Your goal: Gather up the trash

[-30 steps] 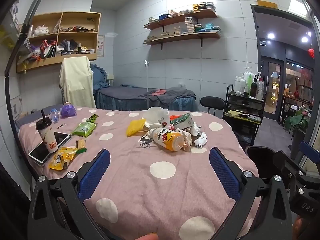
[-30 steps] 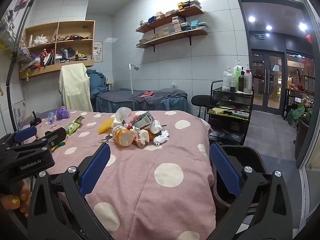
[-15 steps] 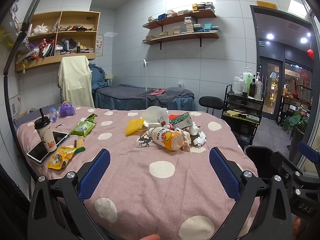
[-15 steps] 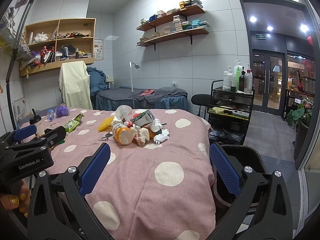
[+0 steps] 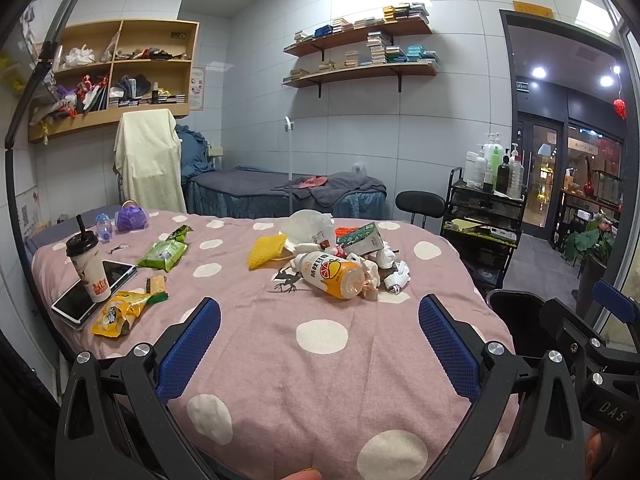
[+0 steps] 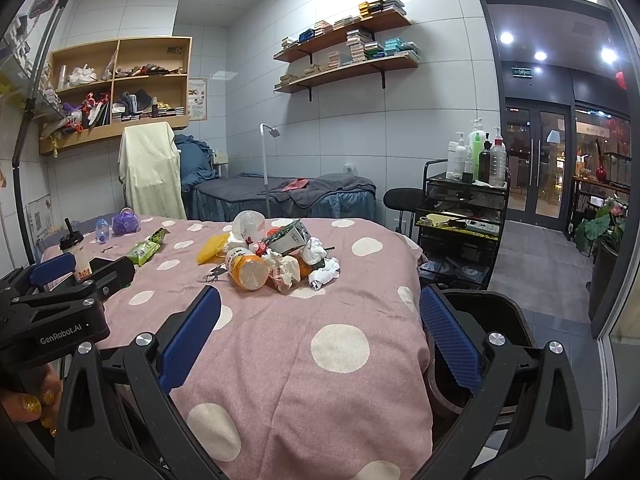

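I see the trash pile (image 5: 340,256) mid-worktop (image 5: 320,360); a cup (image 5: 89,266) on a tablet (image 5: 94,292) sits by the left edge, a bin (image 6: 480,344) beside the right edge.

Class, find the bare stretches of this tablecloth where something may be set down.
Bare: the near cloth between the left tongs and the trash heap; the strip between heap and green packets. Crowded: around the cup and tablet.

drink cup (image 5: 89,268) on tablet (image 5: 95,293), purple bag (image 5: 130,219), stool (image 5: 420,203)

Even indoor light, sharp focus; ceiling spotlights (image 6: 540,55) flare upper right, heavy fisheye bending and dark vignette at edges.
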Demonstrator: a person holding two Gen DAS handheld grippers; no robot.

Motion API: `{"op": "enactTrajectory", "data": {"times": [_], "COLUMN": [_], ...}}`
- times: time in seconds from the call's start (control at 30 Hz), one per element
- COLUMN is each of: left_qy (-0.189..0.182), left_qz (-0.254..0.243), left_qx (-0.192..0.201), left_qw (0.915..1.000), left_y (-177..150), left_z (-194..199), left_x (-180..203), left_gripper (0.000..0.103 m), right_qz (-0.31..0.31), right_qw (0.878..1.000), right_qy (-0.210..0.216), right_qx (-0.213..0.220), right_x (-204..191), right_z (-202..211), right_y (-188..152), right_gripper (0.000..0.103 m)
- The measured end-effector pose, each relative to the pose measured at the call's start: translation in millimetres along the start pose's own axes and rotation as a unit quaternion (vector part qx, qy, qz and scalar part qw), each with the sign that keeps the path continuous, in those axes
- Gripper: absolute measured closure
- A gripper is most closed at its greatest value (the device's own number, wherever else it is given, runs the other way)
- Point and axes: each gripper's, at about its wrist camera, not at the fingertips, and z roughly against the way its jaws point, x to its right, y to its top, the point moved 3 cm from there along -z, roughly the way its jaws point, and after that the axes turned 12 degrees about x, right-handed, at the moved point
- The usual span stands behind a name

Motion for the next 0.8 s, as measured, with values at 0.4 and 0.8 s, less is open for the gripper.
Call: {"op": "enactTrajectory", "data": {"times": [0.4,0.8], "left_qy": [0.003,0.005], "left_qz": [0.003,0.005], "left_qx": [-0.002,-0.006], "left_qw": [1.0000,1.0000], "left_y": [0.4,-1.5], "left_z": [-1.7,-2.8], "left_x": [-2.8,-3.9], "left_gripper": [0.006,0.006], "right_qz": [-0.002,-0.004], "right_qw": [1.000,1.000], "right_qy": [0.004,0.006], "right_qx": [-0.003,-0.007], "right_x": [0.4,-0.6], "right_z": [-2.9,-5.5], "right_y": [-1.3,-4.5], "right_gripper": [0.005,0.005]}}
